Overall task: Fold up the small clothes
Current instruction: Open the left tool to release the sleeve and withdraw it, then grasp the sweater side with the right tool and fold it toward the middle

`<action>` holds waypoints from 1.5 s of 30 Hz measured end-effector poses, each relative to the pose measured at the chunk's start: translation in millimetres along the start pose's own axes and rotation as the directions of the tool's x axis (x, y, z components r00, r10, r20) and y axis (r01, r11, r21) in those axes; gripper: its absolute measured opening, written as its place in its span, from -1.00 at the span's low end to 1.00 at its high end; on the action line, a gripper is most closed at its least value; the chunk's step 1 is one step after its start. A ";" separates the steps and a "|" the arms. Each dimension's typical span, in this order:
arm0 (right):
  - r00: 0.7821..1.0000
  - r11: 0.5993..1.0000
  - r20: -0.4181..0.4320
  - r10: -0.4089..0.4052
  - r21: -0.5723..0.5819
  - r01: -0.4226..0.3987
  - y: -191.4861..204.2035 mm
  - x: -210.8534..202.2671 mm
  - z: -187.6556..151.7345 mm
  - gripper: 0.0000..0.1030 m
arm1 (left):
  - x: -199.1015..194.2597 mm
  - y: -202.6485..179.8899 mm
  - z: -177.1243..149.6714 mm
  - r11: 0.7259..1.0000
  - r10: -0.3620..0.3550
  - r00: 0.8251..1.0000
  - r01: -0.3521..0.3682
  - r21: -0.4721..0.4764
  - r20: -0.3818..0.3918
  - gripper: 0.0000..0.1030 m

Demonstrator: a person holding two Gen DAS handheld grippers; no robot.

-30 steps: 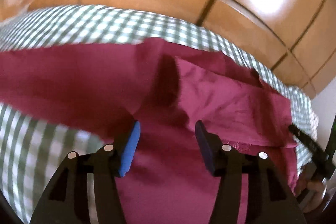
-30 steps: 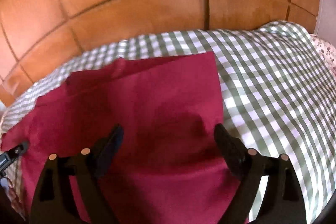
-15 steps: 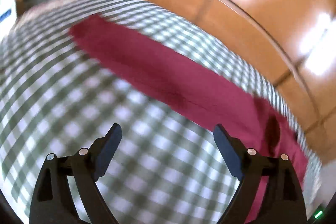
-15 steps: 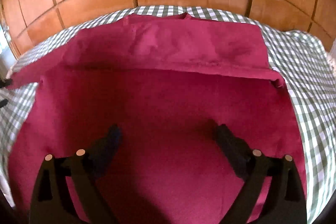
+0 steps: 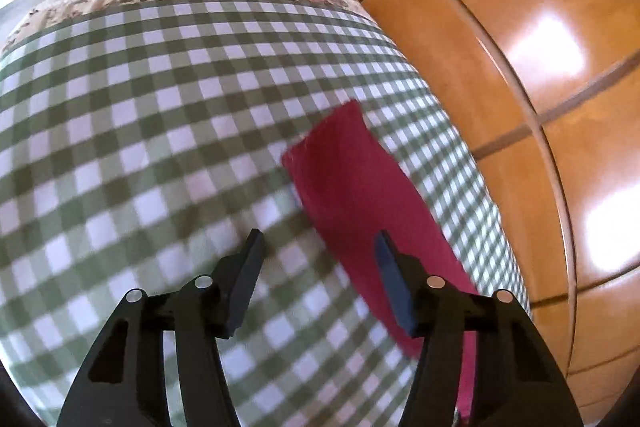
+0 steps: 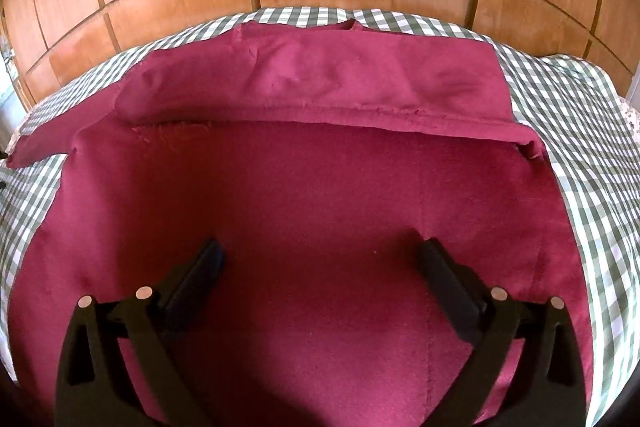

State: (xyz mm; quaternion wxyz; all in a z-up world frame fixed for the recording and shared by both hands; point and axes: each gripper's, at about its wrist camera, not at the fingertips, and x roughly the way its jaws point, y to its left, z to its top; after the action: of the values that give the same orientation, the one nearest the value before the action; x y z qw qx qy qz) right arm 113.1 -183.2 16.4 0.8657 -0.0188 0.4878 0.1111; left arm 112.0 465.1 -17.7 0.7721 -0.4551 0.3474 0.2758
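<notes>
Red cloth lies spread on the checked bed cover, far edge already flapped over toward the near side. Right tongs stand wide apart w/ nothing held, just above the cloth's middle; jaws have just been opening. Left tongs about half open, empty, just been closing; cloth's narrow end sits just ahead & right of them. Looks light, limp, prob. fuzzy, not slippery. Best pinch corners or the hem, both layers.

My right hand-held gripper, jaws just widened and empty, hovers over the part-folded crimson fleece garment on the green-checked bedsheet.
</notes>
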 end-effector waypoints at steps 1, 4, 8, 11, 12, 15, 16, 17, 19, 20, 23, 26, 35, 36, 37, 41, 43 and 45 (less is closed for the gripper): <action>1.000 1.000 -0.001 0.001 0.001 -0.001 -0.3 0.2 0.1 0.95 | 3.3 0.6 5.5 1.000 0.001 1.000 -0.001 -0.005 0.005 0.10; 1.000 1.000 -0.002 0.003 0.002 -0.003 -0.7 0.9 -0.1 0.95 | 13.4 -0.7 16.4 1.000 0.021 1.000 -0.021 0.001 0.016 -0.24; 1.000 1.000 -0.002 0.002 0.003 -0.002 -1.2 1.0 0.0 0.95 | 25.3 -4.5 25.5 1.000 0.027 1.000 -0.027 0.013 -0.004 -0.86; 1.000 1.000 -0.002 0.002 0.002 -0.002 -1.0 1.2 0.1 0.95 | 7.5 -24.5 19.3 0.996 -0.041 0.999 0.039 0.078 0.034 -0.88; 1.000 1.000 -0.002 0.002 0.002 -0.002 -1.1 1.2 0.1 0.95 | -1.4 -36.8 13.3 0.990 -0.079 0.996 0.074 0.120 0.039 -0.88; 1.000 1.000 -0.001 0.005 0.005 -0.005 -1.4 0.9 0.1 0.95 | -25.8 -74.4 -11.3 0.955 -0.183 0.982 0.168 0.243 0.044 -0.88; 1.000 1.000 -0.001 0.006 0.005 -0.006 -1.4 1.0 0.1 0.95 | -33.4 -90.7 -24.6 0.935 -0.216 0.976 0.196 0.296 0.036 -0.88; 1.000 1.000 -0.001 0.006 0.004 -0.006 -1.6 1.0 0.0 0.95 | -38.5 -103.3 -36.2 0.917 -0.240 0.971 0.218 0.333 0.025 -0.88; 1.000 1.000 0.001 0.009 0.006 -0.009 -2.3 0.7 -0.2 0.95 | -46.1 -130.3 -65.2 0.875 -0.293 0.956 0.276 0.398 -0.018 -0.88; 1.000 1.000 0.002 0.011 0.008 -0.011 -2.5 0.7 -0.1 0.95 | -47.9 -143.4 -81.3 0.852 -0.310 0.950 0.296 0.431 -0.038 -0.88; 1.000 1.000 0.005 0.015 0.011 -0.015 -2.9 0.4 -0.2 0.95 | -45.6 -175.8 -129.8 0.785 -0.327 0.939 0.332 0.523 -0.104 -0.88; 1.000 1.000 0.008 0.022 0.017 -0.022 -3.5 0.2 -0.2 0.95 | -33.0 -203.5 -183.0 0.713 -0.305 0.933 0.357 0.604 -0.190 -0.88; 0.999 0.999 0.015 0.042 0.034 -0.042 -6.4 -0.6 0.1 0.96 | -14.4 -215.4 -277.6 0.614 -0.225 0.930 0.368 0.698 -0.292 0.28; 0.999 0.998 0.015 0.043 0.036 -0.043 -6.7 -0.4 0.2 0.96 | -17.2 -212.2 -280.4 0.613 -0.223 0.934 0.358 0.705 -0.280 0.28; 0.999 0.998 0.015 0.044 0.037 -0.044 -7.0 -0.3 0.3 0.96 | -19.3 -207.5 -283.5 0.607 -0.214 0.937 0.350 0.714 -0.277 0.28; 0.999 0.998 0.012 0.043 0.037 -0.043 -6.8 -0.2 0.6 0.96 | -28.7 -179.1 -288.9 0.635 -0.182 0.961 0.276 0.722 -0.208 0.27; 0.999 0.999 -0.005 0.045 0.031 -0.044 -5.4 -1.0 4.4 0.96 | -33.3 -164.3 -293.5 0.655 -0.146 0.978 0.210 0.726 -0.150 0.27; 0.990 0.990 -0.014 0.137 0.040 -0.136 0.2 -7.0 13.9 0.95 | -35.0 -154.2 -295.6 0.674 -0.124 0.985 0.175 0.718 -0.123 0.27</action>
State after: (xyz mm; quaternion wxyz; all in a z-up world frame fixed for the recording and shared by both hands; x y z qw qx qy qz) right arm 121.2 -182.2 29.6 0.8521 0.0307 0.4972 0.1605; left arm 120.8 130.1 -13.1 0.8973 -0.1482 0.4141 0.0372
